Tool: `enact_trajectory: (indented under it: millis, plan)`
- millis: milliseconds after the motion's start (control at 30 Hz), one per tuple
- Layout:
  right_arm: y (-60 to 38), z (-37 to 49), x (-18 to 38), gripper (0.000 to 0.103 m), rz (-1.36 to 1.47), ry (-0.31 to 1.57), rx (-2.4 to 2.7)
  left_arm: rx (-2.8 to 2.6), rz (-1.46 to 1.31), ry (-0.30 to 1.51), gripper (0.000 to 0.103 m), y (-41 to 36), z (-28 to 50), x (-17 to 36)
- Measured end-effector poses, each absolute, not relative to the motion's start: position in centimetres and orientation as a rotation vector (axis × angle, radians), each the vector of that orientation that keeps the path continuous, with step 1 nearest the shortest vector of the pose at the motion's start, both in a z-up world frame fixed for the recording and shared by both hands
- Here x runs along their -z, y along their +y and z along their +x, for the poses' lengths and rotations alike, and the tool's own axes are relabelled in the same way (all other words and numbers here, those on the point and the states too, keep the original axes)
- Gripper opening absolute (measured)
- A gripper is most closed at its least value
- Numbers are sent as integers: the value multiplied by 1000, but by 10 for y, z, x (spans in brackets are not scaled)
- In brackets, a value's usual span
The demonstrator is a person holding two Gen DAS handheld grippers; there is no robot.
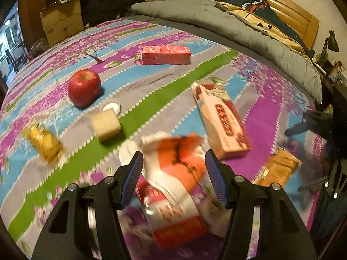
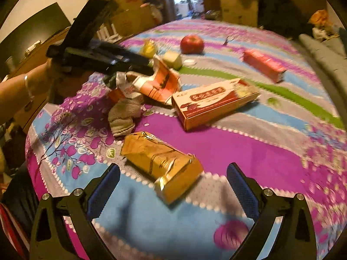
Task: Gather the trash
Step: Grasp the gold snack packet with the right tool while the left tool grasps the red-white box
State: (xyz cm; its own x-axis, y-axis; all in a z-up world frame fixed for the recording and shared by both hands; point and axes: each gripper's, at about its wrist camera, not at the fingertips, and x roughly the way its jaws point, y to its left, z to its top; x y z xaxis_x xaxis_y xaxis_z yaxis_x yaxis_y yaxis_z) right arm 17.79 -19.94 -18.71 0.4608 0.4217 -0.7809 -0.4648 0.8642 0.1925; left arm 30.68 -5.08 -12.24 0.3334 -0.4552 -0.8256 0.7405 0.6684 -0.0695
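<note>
My left hand-held gripper (image 1: 173,173) hangs half-spread over a crumpled orange-and-white wrapper (image 1: 173,173) on the bed; the wrapper sits between its fingers, but blur hides whether the pads press it. My right hand-held gripper (image 2: 173,186), spread as wide as it goes and empty, hovers just short of a gold foil packet (image 2: 160,164) lying ahead of its fingertips.

The risks, as I judge them: the wrapper is loose and springy and could slide out of a half-closed pinch; the foil packet is slick and lies slantwise to the fingers, so a careless close may push it away. The two grippers also work near each other and could collide.

Beyond the left gripper lie a long cream-and-red carton (image 1: 221,121), a pink carton (image 1: 166,54), a red apple (image 1: 84,91), a pale sponge block (image 1: 105,124) and a yellow wrapped item (image 1: 44,142). A grey sock (image 2: 123,114) lies beyond the foil packet. The bedspread (image 1: 151,99) is striped purple, blue and green; a grey quilt (image 1: 216,21), wooden headboard (image 1: 292,15) and cardboard box (image 1: 61,21) ring the dim room.
</note>
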Motion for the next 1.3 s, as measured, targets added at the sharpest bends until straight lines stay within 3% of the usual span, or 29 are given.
enact_trajectory:
  millis: [267,333,367,433,500,633,967,1300]
  plan:
    - [-202,205,209,98,-2,1013,-686,850,399,945,57,-61,328,140]
    - [-199,204,213,92,0,1032,-733,854,404,961,57,-63,328,145]
    - [-196,202,214,87,-18,1029,-739,838,435,951,47,-66,325,148]
    - [-192,196,214,59,-68,1010,-728,811,466,941,39,-67,322,151]
    - [-195,192,212,55,-51,1003,-713,816,410,910,21,-59,318,142]
    - [-195,173,203,53,-70,984,-683,801,318,852,6,-43,302,118]
    - [-218,88,171,53,198,933,-324,672,60,813,4,32,204,80]
    - [-204,48,168,52,333,949,-253,508,-92,891,4,71,136,90]
